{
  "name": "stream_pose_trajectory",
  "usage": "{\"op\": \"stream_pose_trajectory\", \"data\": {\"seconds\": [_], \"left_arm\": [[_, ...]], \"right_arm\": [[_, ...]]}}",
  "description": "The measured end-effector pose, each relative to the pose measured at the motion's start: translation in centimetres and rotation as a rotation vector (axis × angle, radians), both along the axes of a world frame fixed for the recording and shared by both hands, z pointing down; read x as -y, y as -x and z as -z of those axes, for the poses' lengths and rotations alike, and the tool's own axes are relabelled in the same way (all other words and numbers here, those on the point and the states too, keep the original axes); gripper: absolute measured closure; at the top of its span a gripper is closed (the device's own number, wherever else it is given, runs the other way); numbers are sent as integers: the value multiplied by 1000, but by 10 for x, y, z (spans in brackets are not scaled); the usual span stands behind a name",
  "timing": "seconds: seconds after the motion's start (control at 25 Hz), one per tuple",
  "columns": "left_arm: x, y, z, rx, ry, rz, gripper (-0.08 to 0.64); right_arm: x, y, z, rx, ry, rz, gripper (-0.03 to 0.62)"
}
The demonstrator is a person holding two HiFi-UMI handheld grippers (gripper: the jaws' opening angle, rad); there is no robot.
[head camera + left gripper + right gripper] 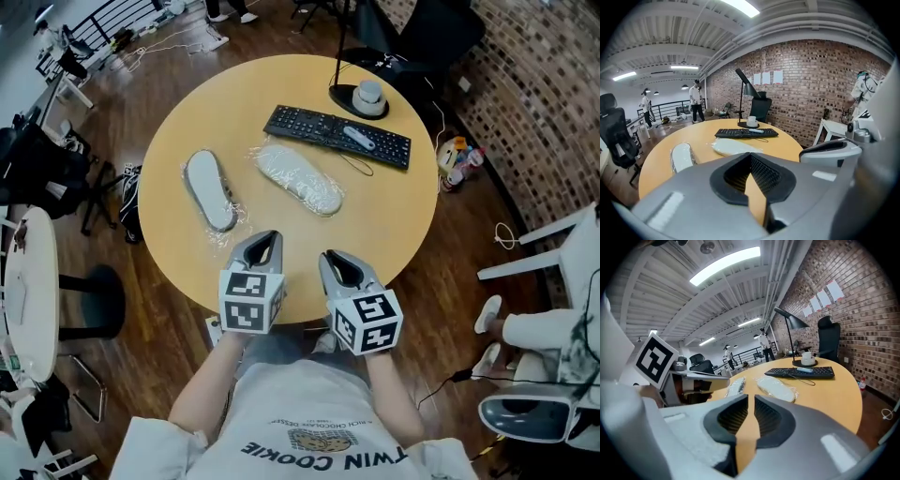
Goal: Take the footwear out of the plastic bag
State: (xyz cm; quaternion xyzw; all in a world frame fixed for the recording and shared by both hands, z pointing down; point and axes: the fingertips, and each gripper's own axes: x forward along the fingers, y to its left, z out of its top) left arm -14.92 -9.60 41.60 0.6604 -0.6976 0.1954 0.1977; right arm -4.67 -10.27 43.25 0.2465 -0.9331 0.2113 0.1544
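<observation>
Two white slippers lie on the round wooden table, each wrapped in clear plastic. One bagged slipper lies at the left. The other bagged slipper lies beside it toward the middle. Both grippers hover at the near table edge, short of the slippers. My left gripper has its tips together and holds nothing. A narrow slit shows between the pads of my right gripper, with nothing in it.
A black keyboard with a small white object on it lies at the far side. Behind it stands a lamp base with a cup. Office chairs and a white chair ring the table.
</observation>
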Motion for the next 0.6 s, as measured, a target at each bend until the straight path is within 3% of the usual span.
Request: {"op": "stream_pose_trajectory", "data": {"seconds": [0.32,0.6], "left_arm": [[93,78,-1,65,43,-92,557],[139,151,-34,41,120,-174,557]], "right_arm": [[64,31,-21,-40,68,-94,541],[94,58,-46,-72,150,-179,482]]}}
